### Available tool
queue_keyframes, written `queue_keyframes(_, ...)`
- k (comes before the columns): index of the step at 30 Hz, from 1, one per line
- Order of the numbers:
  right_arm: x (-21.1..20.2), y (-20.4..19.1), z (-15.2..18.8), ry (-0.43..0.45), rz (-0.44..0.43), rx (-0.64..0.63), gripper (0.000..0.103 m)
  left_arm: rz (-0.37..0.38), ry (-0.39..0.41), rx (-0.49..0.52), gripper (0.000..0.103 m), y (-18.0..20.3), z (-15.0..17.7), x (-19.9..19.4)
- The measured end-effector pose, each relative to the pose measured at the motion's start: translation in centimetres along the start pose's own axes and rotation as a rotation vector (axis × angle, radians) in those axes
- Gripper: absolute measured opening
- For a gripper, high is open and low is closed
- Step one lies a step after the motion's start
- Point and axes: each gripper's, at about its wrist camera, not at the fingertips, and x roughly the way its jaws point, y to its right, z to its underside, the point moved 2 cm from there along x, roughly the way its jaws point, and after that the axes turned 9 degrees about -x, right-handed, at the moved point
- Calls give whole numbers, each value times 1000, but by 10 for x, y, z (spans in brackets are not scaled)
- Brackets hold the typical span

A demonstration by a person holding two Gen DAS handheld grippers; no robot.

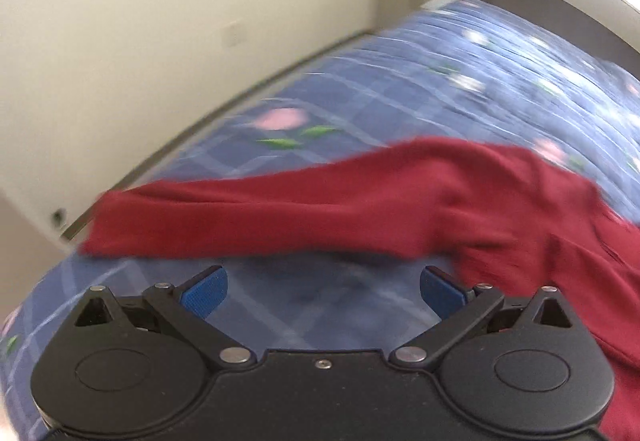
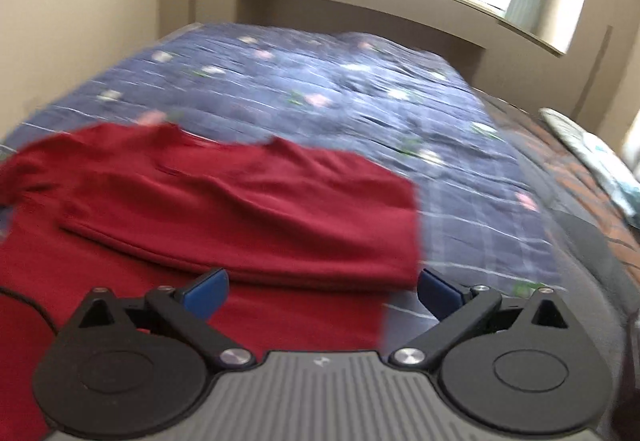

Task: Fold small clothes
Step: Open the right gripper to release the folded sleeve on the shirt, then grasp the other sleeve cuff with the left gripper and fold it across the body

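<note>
- Left wrist view: the left gripper hovered low over the blue floral quilt, fingers spread wide and holding nothing; the red shirt lay just ahead, one sleeve stretched leftward.
- Right wrist view: the right gripper hung over the shirt's near edge, fingers likewise apart and empty.

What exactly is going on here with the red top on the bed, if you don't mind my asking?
A person is folding a red top on a bed with a blue flowered quilt, using a handheld gripper in each hand. The left gripper faces one outstretched sleeve; the right gripper is over the shirt's other side. Both are open and holding nothing. The pictures are blurred.
</note>
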Motion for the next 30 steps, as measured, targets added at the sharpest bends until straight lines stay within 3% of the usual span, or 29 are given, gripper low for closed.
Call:
queue_keyframes(4, -9, -44, -15, 44, -109, -42, 103, -78, -21, -112, 102, -51, -16, 12)
queue_keyframes(9, -12, -94, -19, 18, -242, -74, 103, -103, -12, -261, 101, -100, -31, 30)
queue_keyframes(12, -15, -118, -17, 1, -305, -87, 103, -106, -23, -386, 90, -127, -38, 43)
queue_keyframes(17, -22, -140, -11, -23, -352, -51, 103, -93, -50, -517, 52, -147, -44, 64)
queue_keyframes(18, -25, -142, -8, -34, -359, -31, 103, -73, -62, -529, 46, -147, -44, 67)
queue_keyframes(20, -30, -144, 0, -67, -375, 1, 103, -50, -62, -499, 23, -142, -45, 67)
queue_keyframes(23, -39, -147, 7, -104, -357, -12, 103, -49, -74, -508, 3, -139, -50, 64)
queue_keyframes(27, -40, -150, -1, -108, -331, -41, 103, -27, -51, -519, 2, -140, -63, 63)
queue_keyframes(30, -34, -153, -8, -108, -356, -41, 103, -10, 21, -466, 2, -136, -75, 51)
